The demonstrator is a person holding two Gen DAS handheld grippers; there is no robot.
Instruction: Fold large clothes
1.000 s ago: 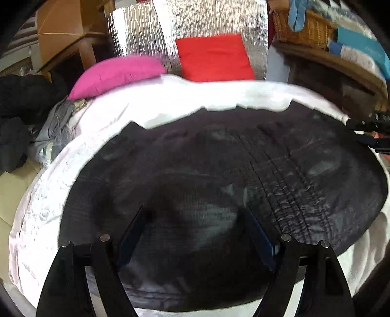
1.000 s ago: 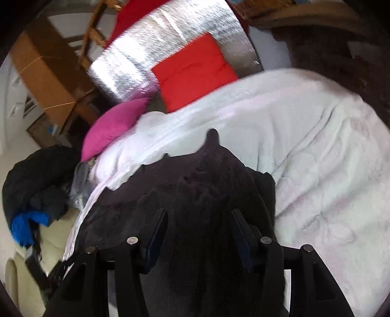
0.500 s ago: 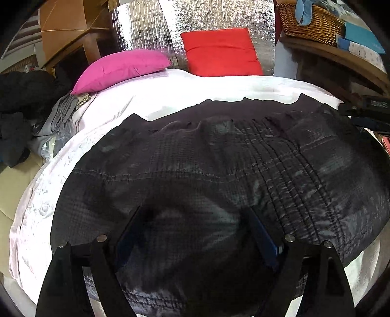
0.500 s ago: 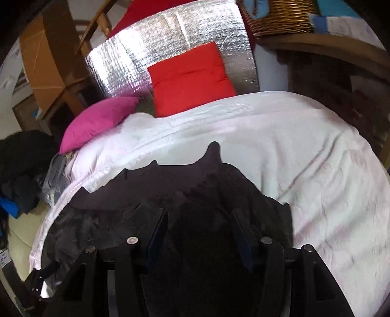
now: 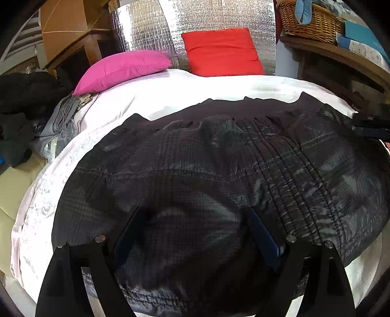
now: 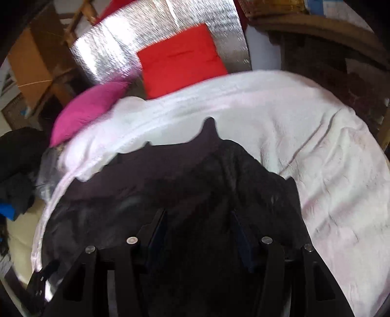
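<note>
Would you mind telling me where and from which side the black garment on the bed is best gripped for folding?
Probably at the near hem of the black garment, coming in low from the near bed edge. It lies spread flat on the white bedcover, so only its edges give something to pinch; the hem sits just below the left tool.

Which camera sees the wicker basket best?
The left wrist view: the basket sits sharp on the shelf at top right, weave clear, something blue hanging over its rim. The right wrist view catches only a blurred sliver of it at the top edge.
</note>
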